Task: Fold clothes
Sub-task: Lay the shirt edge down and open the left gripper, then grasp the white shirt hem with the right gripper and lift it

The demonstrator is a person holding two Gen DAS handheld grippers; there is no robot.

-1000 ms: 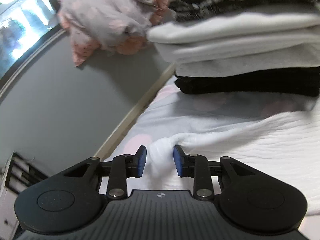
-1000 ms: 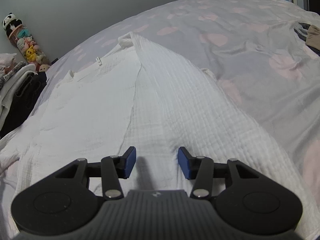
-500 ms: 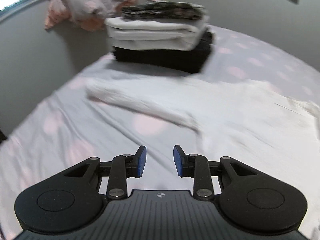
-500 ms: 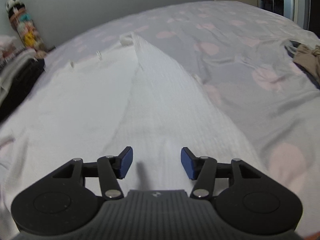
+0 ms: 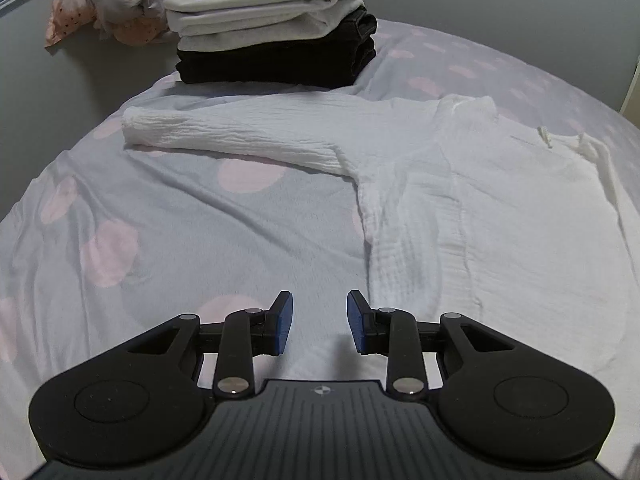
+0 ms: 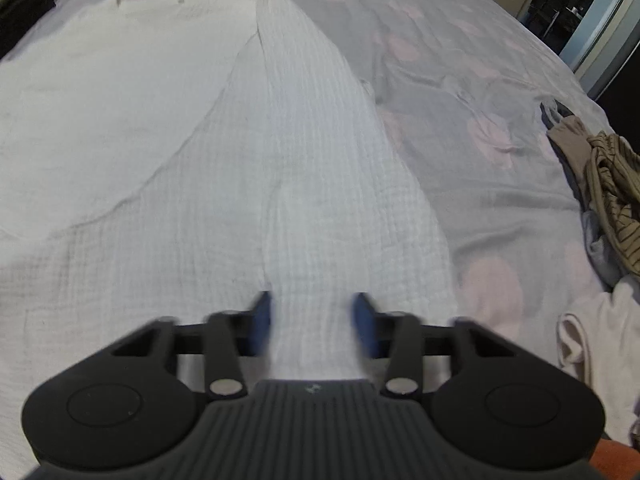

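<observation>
In the left wrist view, a stack of folded clothes [image 5: 272,36] sits at the far left of the bed [image 5: 168,220], with a crumpled pink-patterned bundle [image 5: 104,4] behind it. Below the stack, the white top [image 5: 500,216] lies flat on the dotted cover, its sleeve [image 5: 224,136] stretched out to the left. The left hand-held gripper [image 5: 319,322] hangs released over bare cover just beside the top's hem, nothing between its pads. In the right wrist view, the right hand-held gripper [image 6: 313,322], blurred, has its jaws just closing around a raised fold of the white top, though I cannot tell whether the pads press it yet. A heap of unfolded clothes [image 6: 600,184] lies at the far right.
</observation>
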